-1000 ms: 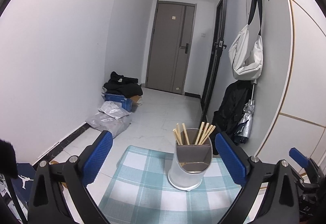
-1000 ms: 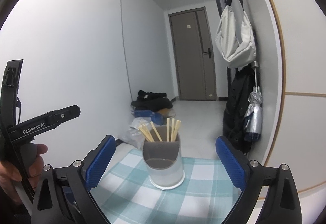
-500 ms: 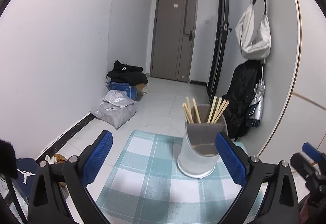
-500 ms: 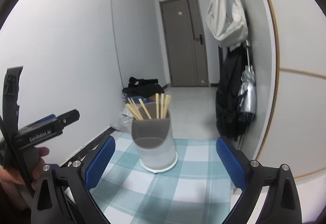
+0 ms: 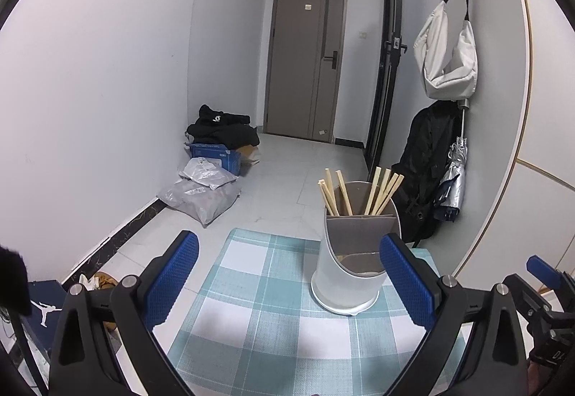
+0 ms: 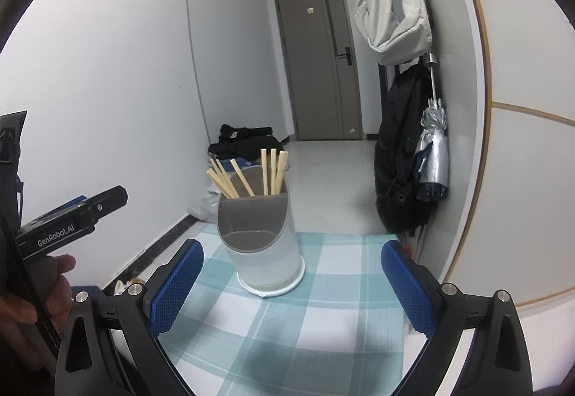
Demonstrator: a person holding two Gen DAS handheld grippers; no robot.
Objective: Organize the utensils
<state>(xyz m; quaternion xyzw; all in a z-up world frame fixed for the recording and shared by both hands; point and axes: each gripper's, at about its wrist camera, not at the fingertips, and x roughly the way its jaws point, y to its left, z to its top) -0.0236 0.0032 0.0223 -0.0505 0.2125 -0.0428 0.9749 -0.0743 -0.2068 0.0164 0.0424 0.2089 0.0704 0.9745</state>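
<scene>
A narrow white hallway ends in a grey door, with a pale bag hanging on the right wall above a black backpack and a folded silver umbrella. Bags and a blue box sit on the tiled floor by the left wall. In front, a counter is covered with a teal and white checked cloth. A white utensil holder with a grey insert stands upright on the cloth. Wooden chopsticks lean in its rear compartment; the front compartment's contents cannot be made out. The left gripper hovers low over the cloth, jaws wide apart and holding nothing, the holder just inside its right finger. The right gripper does the same, jaws spread and holding nothing, the holder between them, nearer the left finger.
</scene>
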